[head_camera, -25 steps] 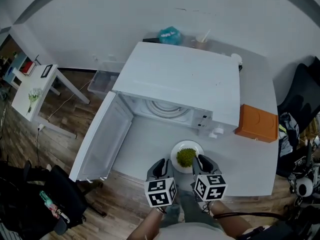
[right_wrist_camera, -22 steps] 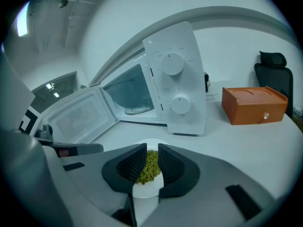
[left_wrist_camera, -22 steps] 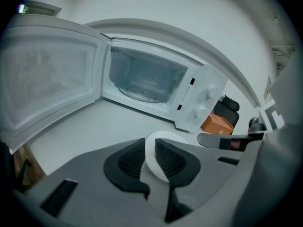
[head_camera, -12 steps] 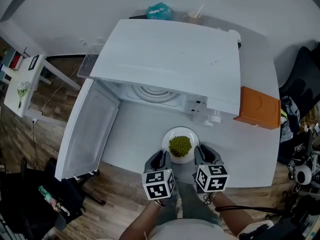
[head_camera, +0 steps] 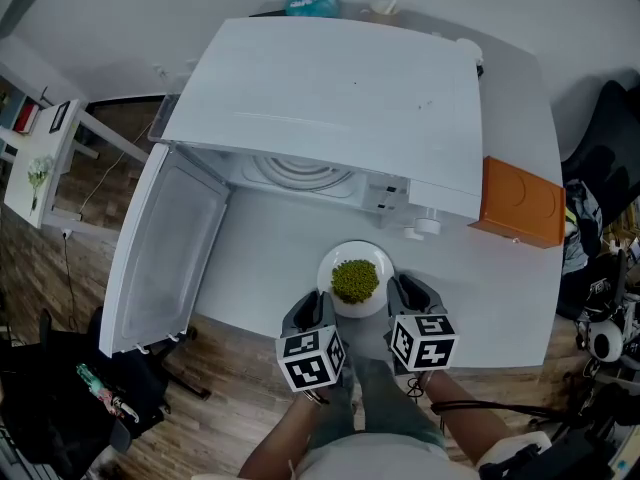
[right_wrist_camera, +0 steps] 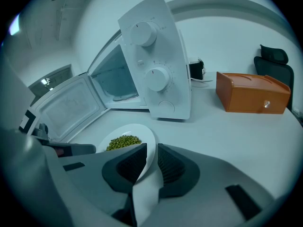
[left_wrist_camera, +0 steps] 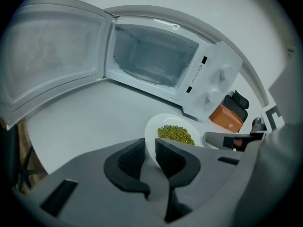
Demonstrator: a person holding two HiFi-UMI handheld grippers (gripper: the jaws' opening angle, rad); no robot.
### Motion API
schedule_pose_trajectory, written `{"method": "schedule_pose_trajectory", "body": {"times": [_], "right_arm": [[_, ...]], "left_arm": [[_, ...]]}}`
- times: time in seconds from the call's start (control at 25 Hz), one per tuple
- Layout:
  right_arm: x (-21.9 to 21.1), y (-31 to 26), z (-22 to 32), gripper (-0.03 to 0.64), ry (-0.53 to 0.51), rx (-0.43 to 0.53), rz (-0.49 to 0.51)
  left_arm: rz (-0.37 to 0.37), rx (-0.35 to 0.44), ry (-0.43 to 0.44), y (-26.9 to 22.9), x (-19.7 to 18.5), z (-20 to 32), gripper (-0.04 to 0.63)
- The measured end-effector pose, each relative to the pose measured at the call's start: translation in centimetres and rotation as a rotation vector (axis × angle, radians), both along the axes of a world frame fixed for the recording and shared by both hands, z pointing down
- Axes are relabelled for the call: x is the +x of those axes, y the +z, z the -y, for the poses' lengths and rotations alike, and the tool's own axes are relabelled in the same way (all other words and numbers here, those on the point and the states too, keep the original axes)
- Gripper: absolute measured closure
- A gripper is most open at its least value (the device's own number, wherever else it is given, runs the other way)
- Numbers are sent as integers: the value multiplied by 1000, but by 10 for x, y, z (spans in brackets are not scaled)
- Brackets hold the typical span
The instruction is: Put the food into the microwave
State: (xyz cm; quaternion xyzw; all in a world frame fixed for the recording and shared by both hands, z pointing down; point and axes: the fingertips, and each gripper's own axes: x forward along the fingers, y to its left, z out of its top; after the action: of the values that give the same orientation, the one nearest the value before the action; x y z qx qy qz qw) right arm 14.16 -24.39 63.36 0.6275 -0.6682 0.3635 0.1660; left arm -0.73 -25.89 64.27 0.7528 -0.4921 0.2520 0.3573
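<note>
A white plate (head_camera: 378,260) heaped with green beans (head_camera: 354,280) is held over the white table in front of the microwave (head_camera: 330,103). My left gripper (head_camera: 322,311) is shut on the plate's left rim (left_wrist_camera: 150,134). On the opposite rim (right_wrist_camera: 150,145) my right gripper (head_camera: 396,298) is shut too. The microwave (left_wrist_camera: 156,60) stands with its door (head_camera: 165,243) swung wide to the left, and its glass turntable (head_camera: 297,173) shows inside. The control panel with two knobs (right_wrist_camera: 154,77) faces the right gripper view.
An orange box (head_camera: 520,203) sits on the table (head_camera: 500,298) right of the microwave. A teal object (head_camera: 310,1) and a cup (head_camera: 385,10) stand behind it. Left of the table are a small white side table (head_camera: 40,158) and wooden floor; a black chair (head_camera: 605,158) is at right.
The plate with both grippers has shifted slightly toward the microwave opening, and the head view has moved closer over the microwave.
</note>
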Motion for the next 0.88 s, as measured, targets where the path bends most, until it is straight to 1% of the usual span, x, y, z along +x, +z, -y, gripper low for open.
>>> {"method": "schedule_pose_trajectory", "body": {"times": [0.24, 0.4, 0.6, 0.76, 0.88], "right_arm": [[0, 8, 4, 557, -7, -15, 17], [-1, 11, 7, 557, -17, -29, 5], [-1, 12, 10, 557, -22, -43, -11], [-1, 13, 12, 558, -9, -44, 5], [-1, 13, 13, 558, 2, -39, -1]], "left_arm": [[-41, -47, -37, 8, -1, 0, 534], [-65, -58, -53, 10, 1, 1, 534], [-65, -58, -49, 11, 5, 3, 534], [-75, -56, -56, 12, 5, 4, 534], [-75, -51, -64, 12, 4, 5, 534]]}}
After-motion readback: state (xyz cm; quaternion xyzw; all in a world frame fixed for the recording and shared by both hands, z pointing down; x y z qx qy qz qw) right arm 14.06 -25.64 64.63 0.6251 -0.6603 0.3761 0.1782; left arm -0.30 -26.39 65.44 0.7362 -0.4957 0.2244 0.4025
